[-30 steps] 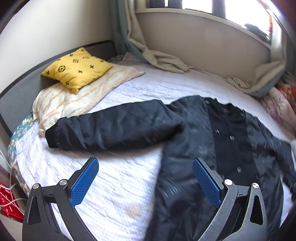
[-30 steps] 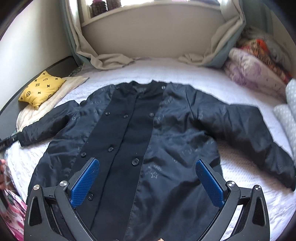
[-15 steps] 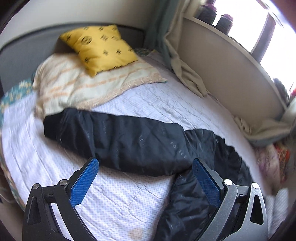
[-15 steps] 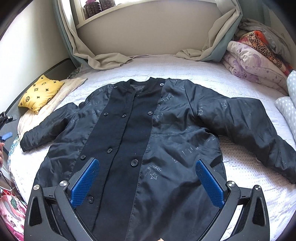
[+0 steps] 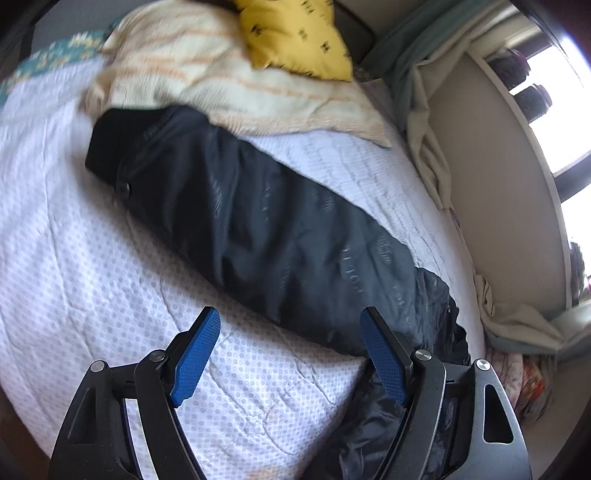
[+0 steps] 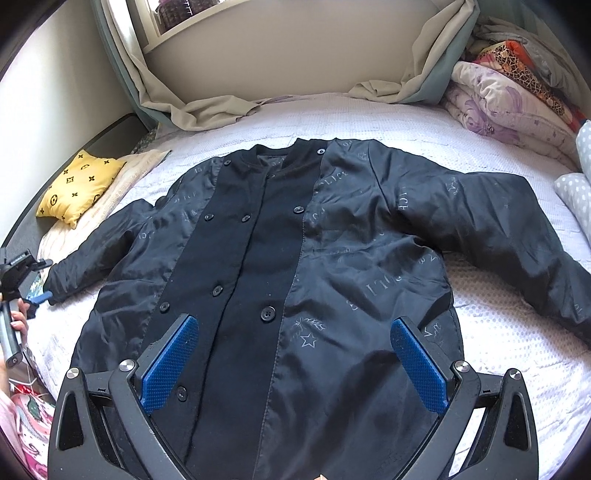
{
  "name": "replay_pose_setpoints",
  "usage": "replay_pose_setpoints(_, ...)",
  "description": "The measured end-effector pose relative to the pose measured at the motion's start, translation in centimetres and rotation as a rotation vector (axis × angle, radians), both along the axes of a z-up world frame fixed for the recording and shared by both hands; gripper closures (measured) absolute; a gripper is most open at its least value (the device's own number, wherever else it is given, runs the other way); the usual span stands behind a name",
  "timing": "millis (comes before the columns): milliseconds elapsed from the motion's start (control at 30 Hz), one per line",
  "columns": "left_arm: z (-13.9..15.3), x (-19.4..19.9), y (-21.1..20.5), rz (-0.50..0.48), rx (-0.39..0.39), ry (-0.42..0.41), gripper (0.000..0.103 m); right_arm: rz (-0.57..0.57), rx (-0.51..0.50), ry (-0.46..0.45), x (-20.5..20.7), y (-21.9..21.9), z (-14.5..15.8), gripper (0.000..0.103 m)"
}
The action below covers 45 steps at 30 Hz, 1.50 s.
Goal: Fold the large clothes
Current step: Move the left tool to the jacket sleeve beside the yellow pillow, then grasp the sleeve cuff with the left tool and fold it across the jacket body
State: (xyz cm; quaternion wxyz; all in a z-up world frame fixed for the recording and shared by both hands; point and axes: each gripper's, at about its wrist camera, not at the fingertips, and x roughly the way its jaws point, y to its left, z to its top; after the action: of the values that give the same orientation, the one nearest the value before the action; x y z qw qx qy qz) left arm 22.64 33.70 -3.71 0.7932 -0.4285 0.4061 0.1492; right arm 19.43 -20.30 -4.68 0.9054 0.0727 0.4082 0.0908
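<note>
A large black buttoned jacket (image 6: 288,266) lies spread flat, front up, on the white bed (image 6: 498,332), both sleeves stretched out. My right gripper (image 6: 294,325) is open and empty above the jacket's lower front. In the left wrist view the jacket's left sleeve (image 5: 258,229) runs diagonally across the bed, its cuff (image 5: 110,155) near the pillow. My left gripper (image 5: 290,325) is open and empty, just short of the sleeve's upper part. The left gripper also shows in the right wrist view (image 6: 37,295), held by a hand beside the cuff.
A yellow patterned cushion (image 5: 295,33) rests on a striped cream pillow (image 5: 229,85) at the bed's head. Beige curtains (image 6: 207,107) pile along the window wall. Folded quilts (image 6: 509,99) are stacked at the far right corner. Spotted pillows (image 6: 576,188) lie at the right edge.
My left gripper has swung left and moved in closer to the left sleeve, which now fills its view. My right gripper has lifted slightly over the jacket. The jacket has not moved.
</note>
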Motion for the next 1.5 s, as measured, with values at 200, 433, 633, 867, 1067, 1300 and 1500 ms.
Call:
replay_pose_setpoints(200,-3.9,1.7,2.1,0.09,-0.115,0.04,0.022,0.006,0.003,0.014,0.3,0.2,-0.4,0.0)
replay_pose_setpoints(433,-6.7,3.4,3.4,0.186,-0.17,0.012,0.022,-0.009,0.005,0.031,0.8,-0.2,-0.9,0.0)
replay_pose_setpoints(633,-6.9,4.2,3.8,0.191,-0.13,-0.027,0.03,-0.026,0.0,0.054,1.3,-0.5,-1.7,0.0)
replay_pose_setpoints(867,-6.9,4.4,4.8,0.228,-0.148,-0.059,0.077,-0.013,-0.014,0.084,1.9,0.1,-2.8,0.0)
replay_pose_setpoints(1067,-2.3,5.0,3.1,0.195,0.016,-0.118,0.089,-0.027,-0.022,0.087,1.9,0.0,-3.0,0.0)
replay_pose_setpoints(1300,5.7,5.7,-3.4,0.048,0.348,-0.245,0.09,-0.058,-0.021,0.072,1.8,-0.8,-2.5,0.0)
replay_pose_setpoints(1500,11.5,5.8,-13.2,-0.133,0.619,-0.371,0.09,-0.072,-0.028,0.066,1.6,-1.0,-2.3,0.0)
